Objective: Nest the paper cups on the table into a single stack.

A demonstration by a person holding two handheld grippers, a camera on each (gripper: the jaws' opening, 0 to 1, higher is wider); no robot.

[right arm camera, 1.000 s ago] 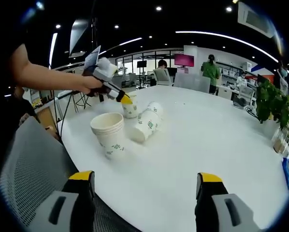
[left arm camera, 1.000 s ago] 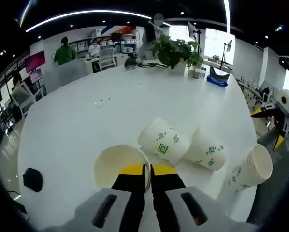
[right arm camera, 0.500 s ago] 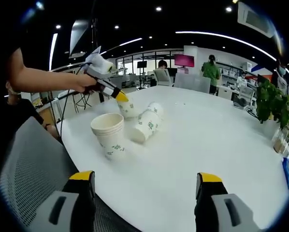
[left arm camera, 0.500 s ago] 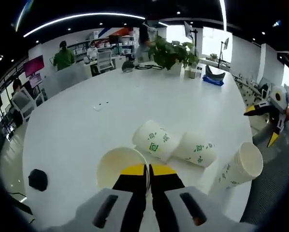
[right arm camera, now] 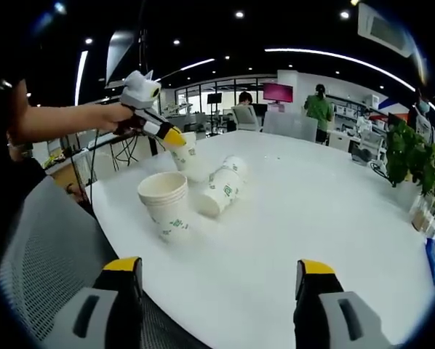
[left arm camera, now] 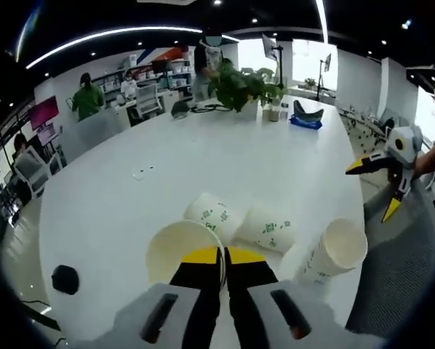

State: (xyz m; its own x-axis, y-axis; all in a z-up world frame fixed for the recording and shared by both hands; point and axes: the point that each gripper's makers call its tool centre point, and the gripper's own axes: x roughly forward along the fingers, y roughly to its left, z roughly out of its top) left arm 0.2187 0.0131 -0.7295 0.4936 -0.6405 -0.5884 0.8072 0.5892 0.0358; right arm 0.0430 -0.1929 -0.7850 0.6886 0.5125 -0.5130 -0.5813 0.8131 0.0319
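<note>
My left gripper (left arm camera: 222, 254) is shut on the rim of a white paper cup (left arm camera: 177, 251) with green print. In the right gripper view that cup (right arm camera: 185, 150) hangs tilted above the table, held by the left gripper (right arm camera: 170, 138) in a person's hand. An upright stack of nested cups (right arm camera: 165, 200) stands near the table edge, also seen in the left gripper view (left arm camera: 334, 251). Two single cups lie on their sides beside it (left arm camera: 206, 216) (left arm camera: 267, 229). My right gripper (right arm camera: 219, 267) is open and holds nothing, off the table's edge (left arm camera: 381, 182).
The round white table (right arm camera: 312, 218) has a potted plant (left arm camera: 239, 83) at its far side and a small black object (left arm camera: 65, 278) near one edge. A grey mesh chair (right arm camera: 43, 247) stands by the stack. People work at desks in the background.
The left gripper has lifted its cup off the table and higher above the lying cups. The right gripper, the stack and the lying cups have stayed put.
</note>
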